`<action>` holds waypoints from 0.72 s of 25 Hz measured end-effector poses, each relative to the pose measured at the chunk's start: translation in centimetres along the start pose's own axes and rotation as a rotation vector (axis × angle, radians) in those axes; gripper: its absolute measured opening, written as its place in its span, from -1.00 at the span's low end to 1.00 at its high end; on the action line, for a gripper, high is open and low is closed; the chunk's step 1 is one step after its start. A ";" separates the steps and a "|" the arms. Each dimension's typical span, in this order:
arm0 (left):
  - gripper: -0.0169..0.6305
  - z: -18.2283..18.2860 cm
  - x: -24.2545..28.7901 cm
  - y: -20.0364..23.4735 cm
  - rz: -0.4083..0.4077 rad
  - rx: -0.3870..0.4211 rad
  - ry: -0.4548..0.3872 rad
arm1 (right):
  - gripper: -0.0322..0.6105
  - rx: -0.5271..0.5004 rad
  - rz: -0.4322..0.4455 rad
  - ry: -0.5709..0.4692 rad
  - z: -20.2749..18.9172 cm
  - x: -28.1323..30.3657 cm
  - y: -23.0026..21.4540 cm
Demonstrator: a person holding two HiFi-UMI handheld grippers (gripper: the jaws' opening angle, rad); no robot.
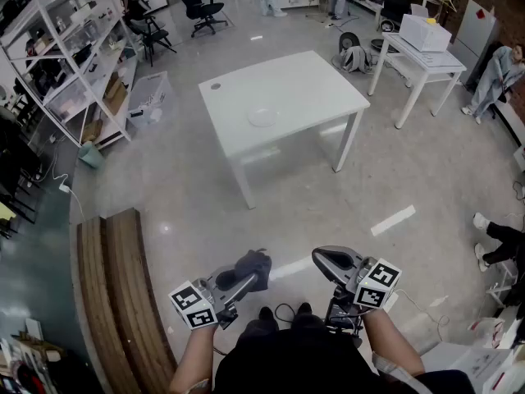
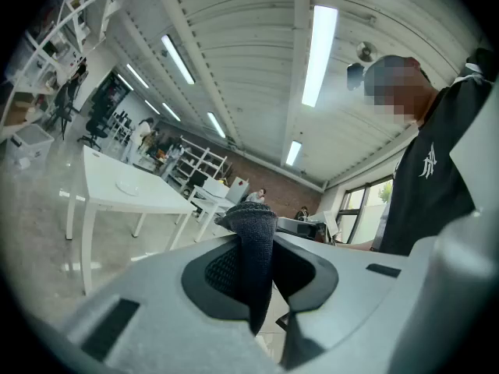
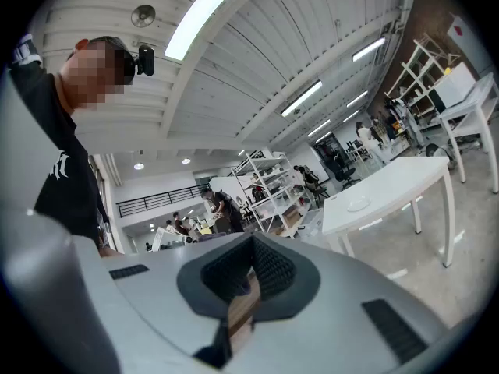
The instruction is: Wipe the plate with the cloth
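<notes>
A clear round plate (image 1: 262,117) lies on a white table (image 1: 312,80) well ahead of me across the floor. Both grippers are held low by my body, far from the table. My left gripper (image 1: 248,279) is shut on a dark grey cloth (image 1: 253,264), which bunches up past its tips. In the left gripper view the cloth (image 2: 254,265) hangs pinched between the jaws, with the plate (image 2: 127,185) small at the left. My right gripper (image 1: 325,259) is shut with nothing in it. The right gripper view shows the plate (image 3: 358,204) on the distant table (image 3: 398,179).
A wooden bench (image 1: 119,290) runs along my left. Shelving (image 1: 78,64) lines the far left wall. A second white table (image 1: 422,56) with a white box stands at the back right. A seated person's legs (image 1: 496,245) show at the right edge, and cables lie near my feet.
</notes>
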State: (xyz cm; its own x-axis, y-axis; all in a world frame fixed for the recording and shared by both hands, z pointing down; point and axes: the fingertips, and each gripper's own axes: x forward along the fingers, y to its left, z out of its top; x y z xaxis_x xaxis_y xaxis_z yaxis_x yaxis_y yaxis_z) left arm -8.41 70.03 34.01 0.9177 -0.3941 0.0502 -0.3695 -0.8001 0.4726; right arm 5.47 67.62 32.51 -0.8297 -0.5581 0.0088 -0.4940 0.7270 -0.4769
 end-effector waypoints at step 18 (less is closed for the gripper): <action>-0.78 0.5 2.7 0.8 0.119 0.017 -0.024 | -0.88 -0.024 0.087 -0.013 1.7 -2.7 -3.2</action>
State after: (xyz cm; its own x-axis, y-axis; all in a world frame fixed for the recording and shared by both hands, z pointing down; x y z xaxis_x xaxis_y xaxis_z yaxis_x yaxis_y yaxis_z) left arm -6.27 68.06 34.06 0.8635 -0.4973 0.0834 -0.4781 -0.7547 0.4493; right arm 9.78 66.11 32.49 -0.8664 -0.4976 -0.0427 -0.4268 0.7821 -0.4542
